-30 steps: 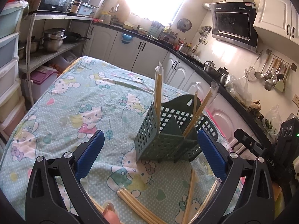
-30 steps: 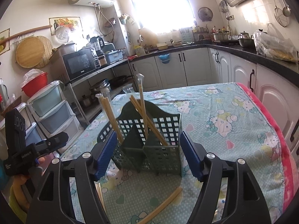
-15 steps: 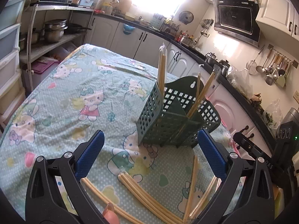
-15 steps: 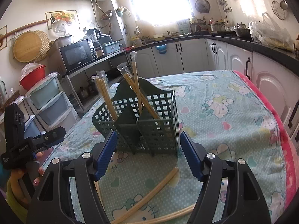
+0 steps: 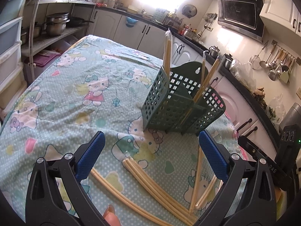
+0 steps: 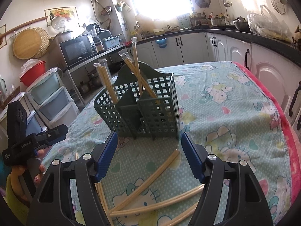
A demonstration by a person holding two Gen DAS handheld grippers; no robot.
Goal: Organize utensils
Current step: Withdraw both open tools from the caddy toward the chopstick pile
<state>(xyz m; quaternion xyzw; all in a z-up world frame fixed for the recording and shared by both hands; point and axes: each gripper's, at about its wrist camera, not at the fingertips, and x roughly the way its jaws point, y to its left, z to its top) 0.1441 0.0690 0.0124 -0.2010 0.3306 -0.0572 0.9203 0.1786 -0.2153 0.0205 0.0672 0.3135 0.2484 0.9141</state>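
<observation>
A dark green mesh utensil holder [image 5: 180, 101] stands on the patterned tablecloth; it also shows in the right wrist view [image 6: 143, 107]. Several wrapped chopstick pairs [image 5: 167, 50] stand in its compartments [image 6: 135, 60]. More wrapped chopstick pairs lie loose on the cloth in front of it [image 5: 150, 182] [image 6: 148, 175]. My left gripper [image 5: 150, 154] is open and empty, above the loose chopsticks. My right gripper [image 6: 148, 152] is open and empty, just short of the holder, over the loose chopsticks.
The table [image 5: 62, 98] carries a Hello Kitty cloth, with a pink edge at the right [image 6: 282, 131]. Plastic drawers [image 6: 50, 101] and a metal shelf with pots [image 5: 54, 24] stand at the left side. Kitchen cabinets [image 6: 197, 47] line the back.
Both grippers have drawn back and up from the holder, so more loose chopsticks show on the cloth. Both stay open and empty.
</observation>
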